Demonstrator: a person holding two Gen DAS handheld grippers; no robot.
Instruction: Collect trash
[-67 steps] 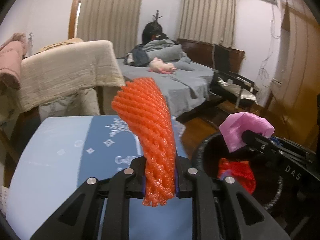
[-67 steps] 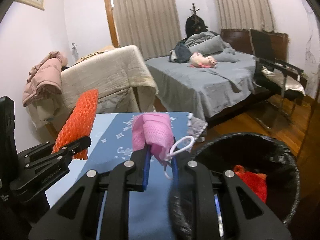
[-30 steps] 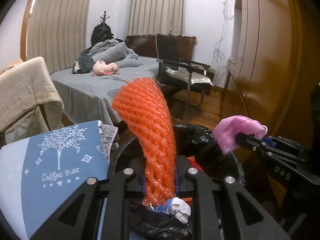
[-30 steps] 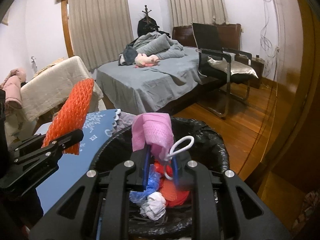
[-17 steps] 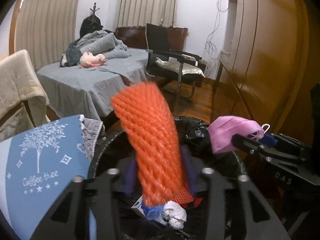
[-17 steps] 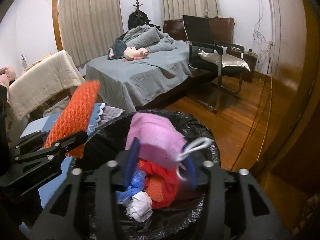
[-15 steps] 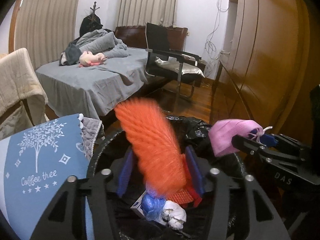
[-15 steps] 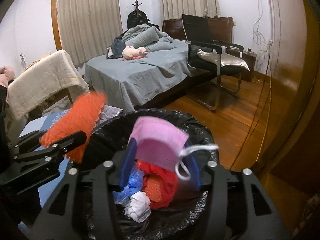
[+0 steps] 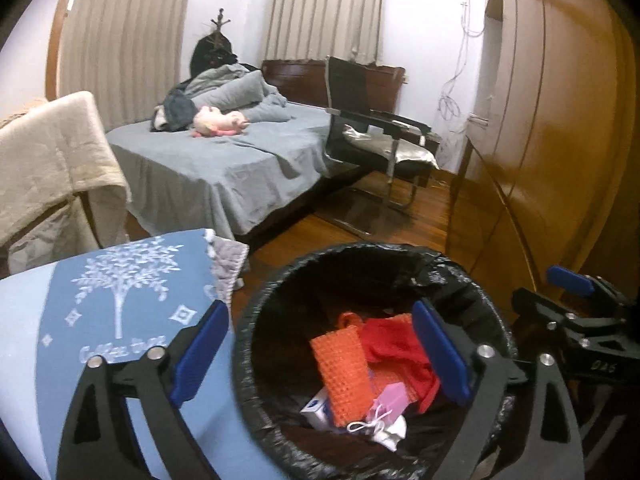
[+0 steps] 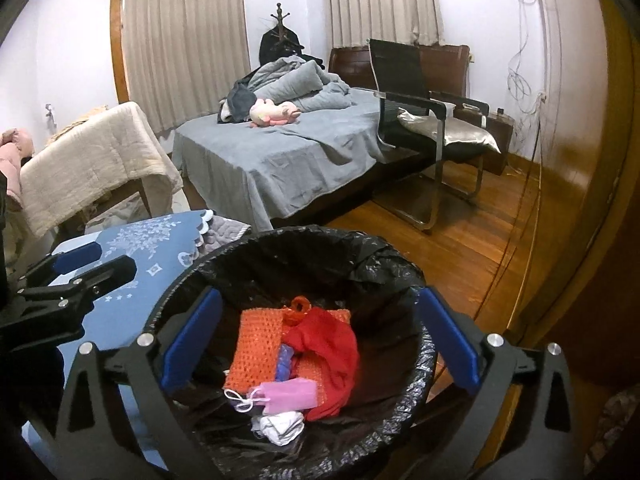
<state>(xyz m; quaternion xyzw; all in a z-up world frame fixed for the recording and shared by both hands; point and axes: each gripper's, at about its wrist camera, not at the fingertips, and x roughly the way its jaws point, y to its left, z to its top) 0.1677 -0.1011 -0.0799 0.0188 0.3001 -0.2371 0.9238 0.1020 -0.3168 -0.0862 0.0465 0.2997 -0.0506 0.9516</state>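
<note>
While both tongs [image 9: 320,352] [image 10: 318,344] open, trash [image 10: 288,360] lies below.

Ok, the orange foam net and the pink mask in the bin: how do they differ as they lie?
The orange foam net is the larger piece, a long open-mesh sleeve; the pink mask is a small smooth fold with a white ear loop. The net lies high on the heap, running toward the far wall of the bin; the mask lies crosswise at its near end, beside white crumpled paper. Both lie loose in the black-lined bin, no jaws touching them.
</note>
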